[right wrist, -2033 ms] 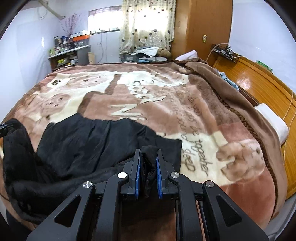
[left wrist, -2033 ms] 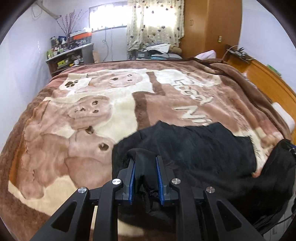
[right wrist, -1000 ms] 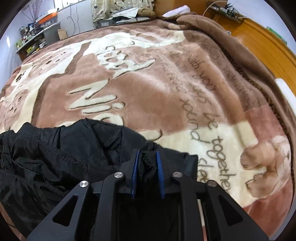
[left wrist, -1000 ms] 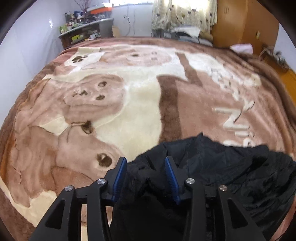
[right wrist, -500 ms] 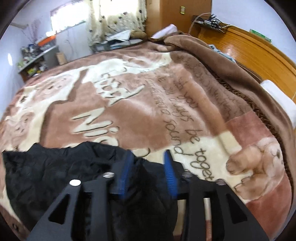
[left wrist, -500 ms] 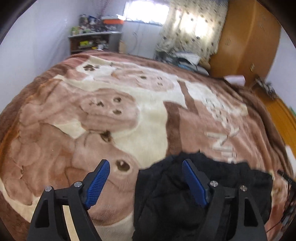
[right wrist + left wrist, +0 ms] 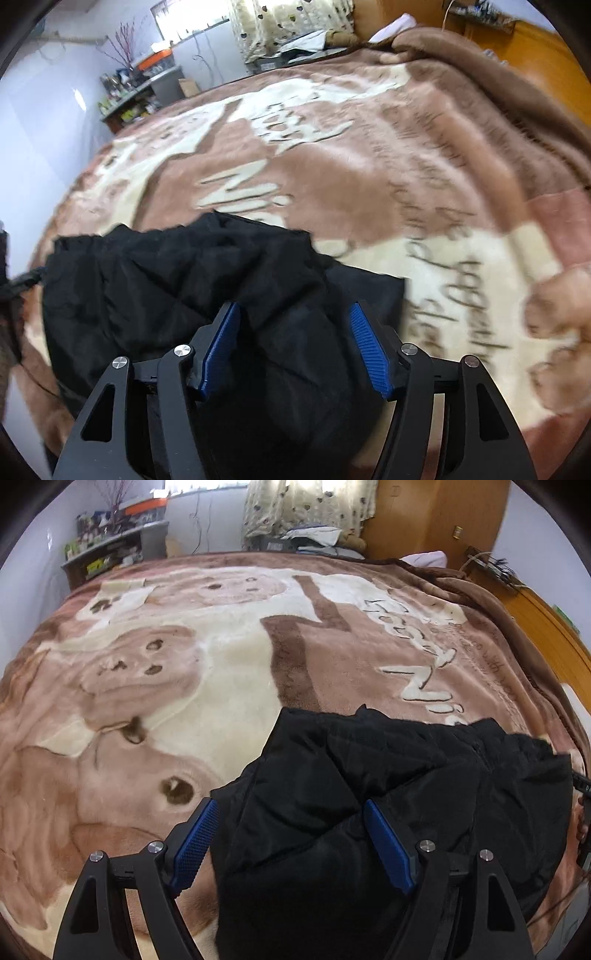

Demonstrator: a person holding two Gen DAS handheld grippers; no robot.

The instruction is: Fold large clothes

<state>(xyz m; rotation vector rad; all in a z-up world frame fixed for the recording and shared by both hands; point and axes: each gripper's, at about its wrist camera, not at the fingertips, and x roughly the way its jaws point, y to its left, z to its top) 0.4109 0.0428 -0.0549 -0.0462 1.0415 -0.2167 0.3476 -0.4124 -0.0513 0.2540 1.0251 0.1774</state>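
A large black padded garment (image 7: 388,786) lies folded over on the near part of a brown and cream blanket (image 7: 207,672). My left gripper (image 7: 291,812) is open wide above the garment's left edge and holds nothing. In the right wrist view the same garment (image 7: 192,280) lies in a rumpled heap on the blanket (image 7: 369,166). My right gripper (image 7: 295,314) is open above its right part and empty. The garment's near edge is hidden behind both grippers.
A shelf with clutter (image 7: 110,550) stands at the far left wall. A curtained window (image 7: 306,502) and a wooden wardrobe (image 7: 424,517) are at the back. A wooden headboard (image 7: 546,627) runs along the bed's right side.
Both grippers, shut on the garment two seconds ago, carried its near edge forward, then opened and let go. They have since drawn back slightly. The garment lies folded over itself.
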